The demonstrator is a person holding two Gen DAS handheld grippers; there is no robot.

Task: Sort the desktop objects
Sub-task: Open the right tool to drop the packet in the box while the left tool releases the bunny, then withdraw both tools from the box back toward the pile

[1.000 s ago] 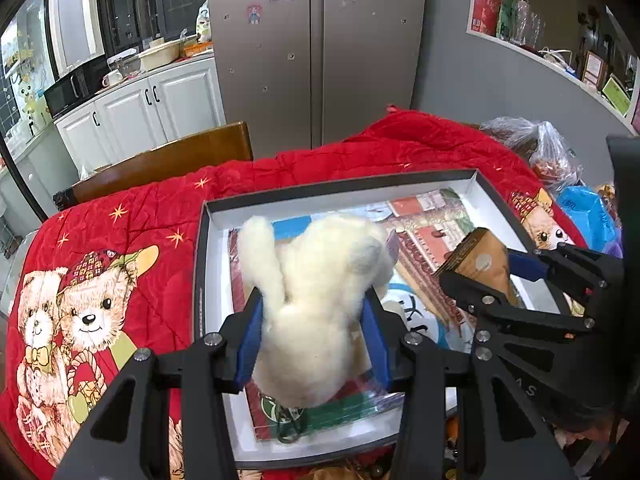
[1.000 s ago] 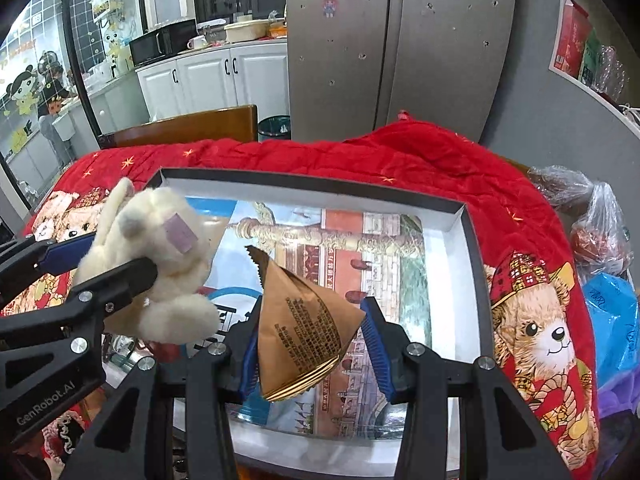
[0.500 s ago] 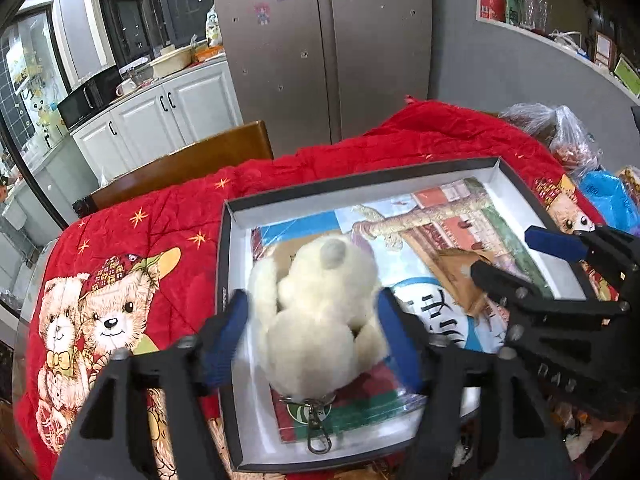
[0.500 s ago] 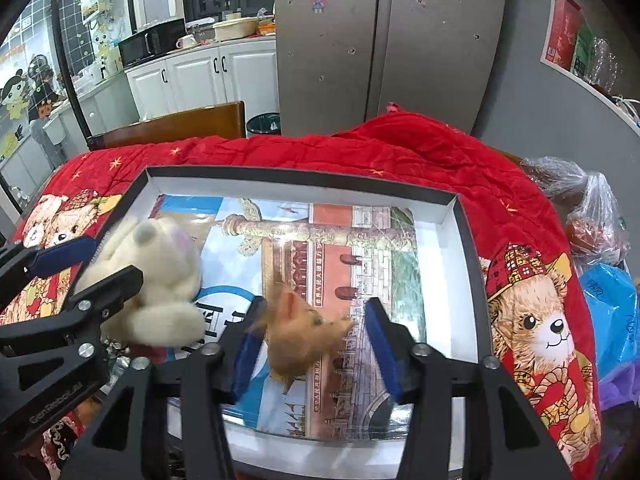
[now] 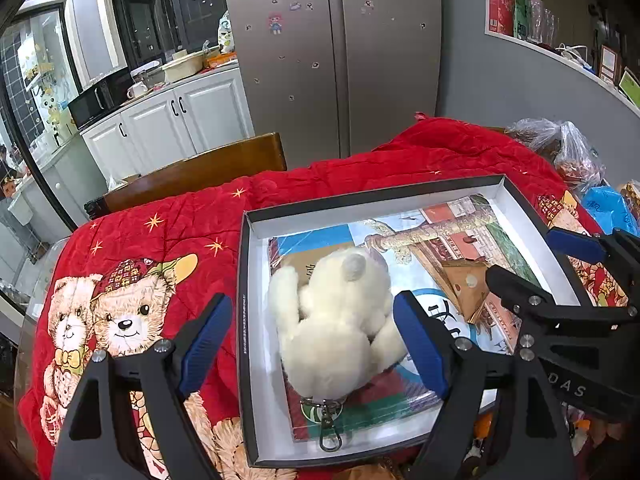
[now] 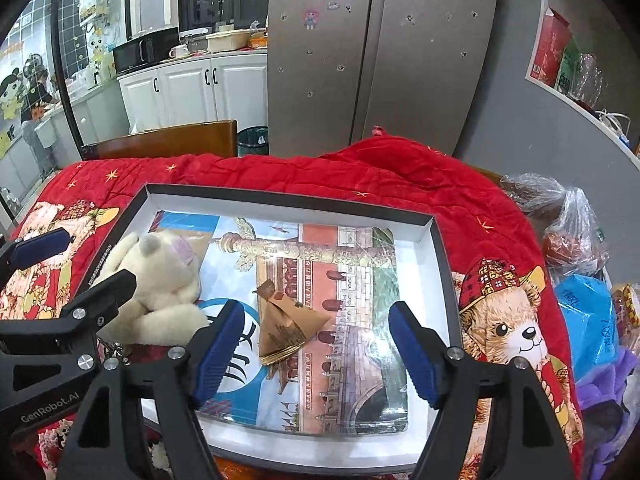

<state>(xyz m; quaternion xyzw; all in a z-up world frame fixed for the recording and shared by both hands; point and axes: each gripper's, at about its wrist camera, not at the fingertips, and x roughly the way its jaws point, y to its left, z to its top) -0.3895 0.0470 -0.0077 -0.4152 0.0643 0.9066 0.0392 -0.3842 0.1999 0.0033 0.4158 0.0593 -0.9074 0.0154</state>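
Two tools hang spread over the box. Left tool frames the teddy; right tool frames the packet, neither gripped.

Left claw spread wide and empty, right claw likewise spread, side by side

It is a home kitchen: a tall steel double-door fridge, white wooden cabinets and a black microwave.
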